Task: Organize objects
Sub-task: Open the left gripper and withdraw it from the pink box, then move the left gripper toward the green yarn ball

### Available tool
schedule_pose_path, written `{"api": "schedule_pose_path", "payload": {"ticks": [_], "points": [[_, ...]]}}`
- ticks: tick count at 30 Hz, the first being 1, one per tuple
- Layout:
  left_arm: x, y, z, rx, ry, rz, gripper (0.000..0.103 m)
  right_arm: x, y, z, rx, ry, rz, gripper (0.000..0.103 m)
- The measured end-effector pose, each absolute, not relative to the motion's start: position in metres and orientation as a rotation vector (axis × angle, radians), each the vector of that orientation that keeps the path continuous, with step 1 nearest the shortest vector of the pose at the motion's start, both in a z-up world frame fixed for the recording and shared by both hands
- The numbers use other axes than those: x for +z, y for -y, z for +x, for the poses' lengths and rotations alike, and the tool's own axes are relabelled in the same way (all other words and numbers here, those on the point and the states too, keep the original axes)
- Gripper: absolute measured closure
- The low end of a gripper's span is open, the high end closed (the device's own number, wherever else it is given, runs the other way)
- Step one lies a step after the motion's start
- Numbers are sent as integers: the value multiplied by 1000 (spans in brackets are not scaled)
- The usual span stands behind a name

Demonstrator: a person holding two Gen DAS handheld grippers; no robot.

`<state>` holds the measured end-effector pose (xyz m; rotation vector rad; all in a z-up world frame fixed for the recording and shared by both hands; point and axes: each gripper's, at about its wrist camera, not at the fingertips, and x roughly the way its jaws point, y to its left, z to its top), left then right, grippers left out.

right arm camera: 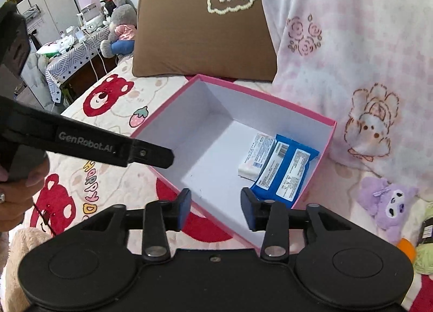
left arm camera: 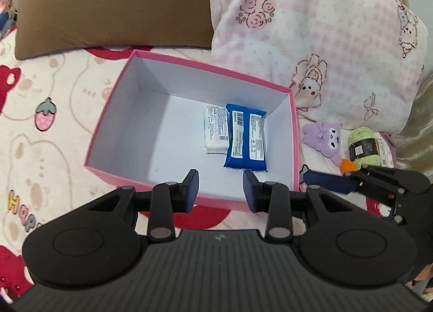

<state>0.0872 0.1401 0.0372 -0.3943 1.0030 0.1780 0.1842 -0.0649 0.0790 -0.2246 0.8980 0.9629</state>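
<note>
The pink box (left arm camera: 295, 149) sits just ahead of your released, empty left gripper (left arm camera: 220, 190) and right gripper (right arm camera: 215, 209); the purple plush (right arm camera: 384, 203) right of both may snag the box wall.

My left camera looks steeply down over the pink box (left arm camera: 189, 111) from its near edge; my right camera sits nearer its right corner, sharing box (right arm camera: 232, 133) and pillows.
</note>
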Motion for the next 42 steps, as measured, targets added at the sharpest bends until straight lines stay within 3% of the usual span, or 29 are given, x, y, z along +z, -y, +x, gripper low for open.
{"api": "schedule_pose_path", "payload": {"ticks": [7,9,42], "points": [[63,-122,63,161,-994,-354,62,97,77,167,960,-881,-201,43],[68,-118,58,157,-987,-348,62,103,81,160,965,-873,-208,35],[88,-46,-12,-7,-1007,-215,54,125,185,106,925,-912,-295,34]]}}
